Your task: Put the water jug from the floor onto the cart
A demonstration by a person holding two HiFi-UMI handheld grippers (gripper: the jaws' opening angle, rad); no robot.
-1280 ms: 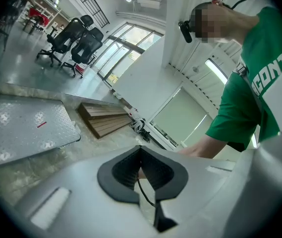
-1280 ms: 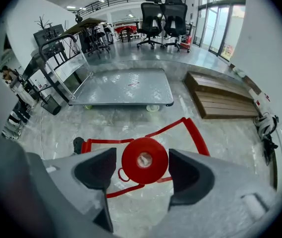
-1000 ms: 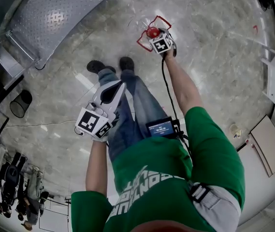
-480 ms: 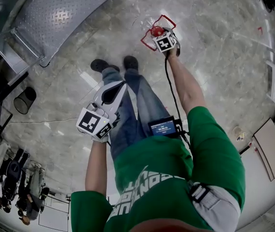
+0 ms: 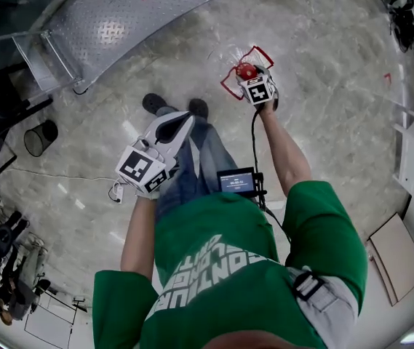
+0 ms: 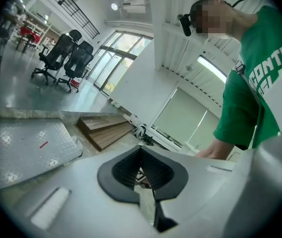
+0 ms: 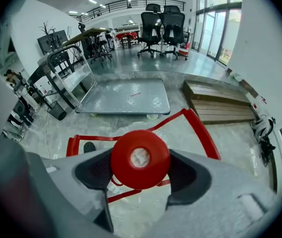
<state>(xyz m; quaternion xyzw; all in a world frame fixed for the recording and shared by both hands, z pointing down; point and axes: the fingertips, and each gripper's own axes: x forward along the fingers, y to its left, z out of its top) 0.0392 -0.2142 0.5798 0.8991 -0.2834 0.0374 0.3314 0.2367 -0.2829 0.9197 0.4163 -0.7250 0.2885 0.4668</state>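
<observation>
Your right gripper (image 5: 251, 78) has its jaws closed on the red cap (image 7: 140, 157) of the water jug (image 5: 236, 60), one dark pad pressed to each side of the cap. The jug's red handle (image 7: 201, 131) sticks out beyond the jaws. The jug sits over the marble floor (image 5: 330, 57), just ahead of your shoes and well apart from the cart (image 5: 119, 17); whether its base touches the floor cannot be told. The cart's diamond-plate deck lies to your front left, with its push rail at the left end. Your left gripper (image 5: 178, 123) hangs beside your left leg with its jaws brought together and nothing between them.
</observation>
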